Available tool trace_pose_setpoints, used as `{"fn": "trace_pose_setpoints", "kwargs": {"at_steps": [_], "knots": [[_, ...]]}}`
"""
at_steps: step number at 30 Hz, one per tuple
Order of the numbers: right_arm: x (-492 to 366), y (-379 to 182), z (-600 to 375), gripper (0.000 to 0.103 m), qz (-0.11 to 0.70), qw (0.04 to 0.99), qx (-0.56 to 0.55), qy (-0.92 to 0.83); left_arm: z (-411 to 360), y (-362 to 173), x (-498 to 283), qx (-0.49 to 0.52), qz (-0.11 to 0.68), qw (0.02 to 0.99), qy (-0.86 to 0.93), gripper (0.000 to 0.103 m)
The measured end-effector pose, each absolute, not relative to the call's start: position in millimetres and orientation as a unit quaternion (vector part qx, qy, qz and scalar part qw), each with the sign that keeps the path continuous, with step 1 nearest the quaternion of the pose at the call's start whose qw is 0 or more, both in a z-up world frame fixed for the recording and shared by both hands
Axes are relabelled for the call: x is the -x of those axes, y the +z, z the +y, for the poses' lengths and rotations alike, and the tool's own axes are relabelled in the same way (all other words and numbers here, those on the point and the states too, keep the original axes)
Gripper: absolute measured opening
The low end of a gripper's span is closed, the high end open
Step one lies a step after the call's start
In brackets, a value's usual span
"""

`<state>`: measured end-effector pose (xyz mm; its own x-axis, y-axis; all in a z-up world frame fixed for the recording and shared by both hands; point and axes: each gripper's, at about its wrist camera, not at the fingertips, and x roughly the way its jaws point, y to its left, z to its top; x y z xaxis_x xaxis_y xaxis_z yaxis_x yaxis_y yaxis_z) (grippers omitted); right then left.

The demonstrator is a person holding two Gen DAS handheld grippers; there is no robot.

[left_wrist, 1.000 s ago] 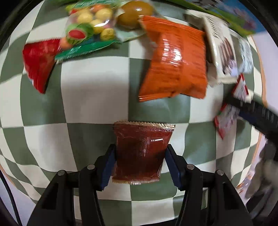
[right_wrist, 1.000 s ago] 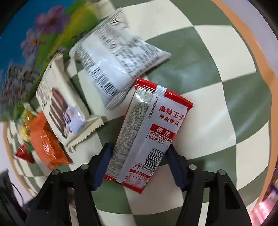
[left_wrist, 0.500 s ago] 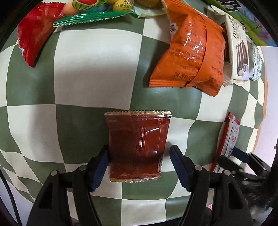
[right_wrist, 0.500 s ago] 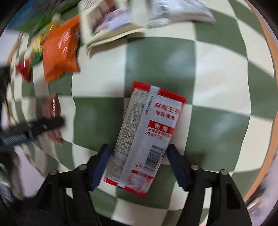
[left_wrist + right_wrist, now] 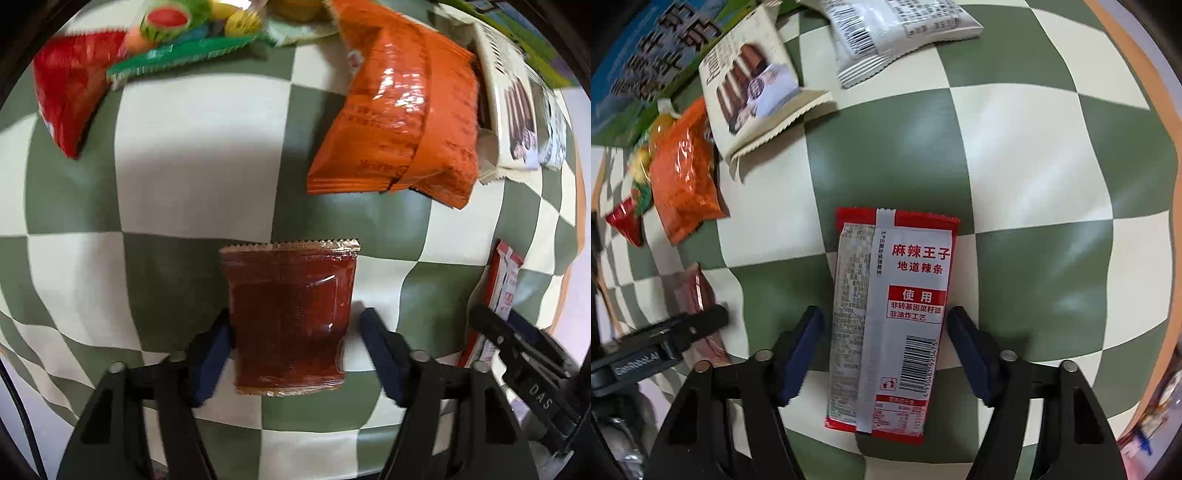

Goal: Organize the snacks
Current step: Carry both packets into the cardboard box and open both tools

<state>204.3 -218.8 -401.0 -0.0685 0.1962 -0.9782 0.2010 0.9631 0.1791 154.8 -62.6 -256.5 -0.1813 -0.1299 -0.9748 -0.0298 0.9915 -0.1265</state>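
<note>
- Left gripper [image 5: 295,345]: the dark red sachet [image 5: 290,317] lies flat on the checked table [image 5: 192,147], squarely between the jaws. Its long axis runs straight ahead; the jaws are closing, the right pad not yet touching.
- Right gripper [image 5: 884,343]: the red-and-white packet [image 5: 890,317] sits the same way — lengthwise between closing jaws, narrow gaps either side.
- Each hand has its own snack nearest.

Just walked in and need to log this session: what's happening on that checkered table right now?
A person with a gripper in each hand is sorting snacks. The left gripper is closing around a dark red sauce packet; the right gripper is closing around a red-and-white spicy strip packet. Both lie flat on the checkered cloth. An orange bag and other snacks sit farther back.
</note>
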Motion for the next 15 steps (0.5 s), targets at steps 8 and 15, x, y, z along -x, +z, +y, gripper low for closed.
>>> {"fn": "trace_pose_setpoints", "kwargs": {"at_steps": [8,15], "knots": [[-189,-384,-181,0.049,0.720,0.684,-0.117,0.028,-65,-229,-149,0.058,0.752,0.654,-0.065,0.054],[-204,-326,-164,0.048,0.679,0.715,-0.144,0.078,-73,-140,-162,0.054,0.695,0.708,-0.112,0.054]]}}
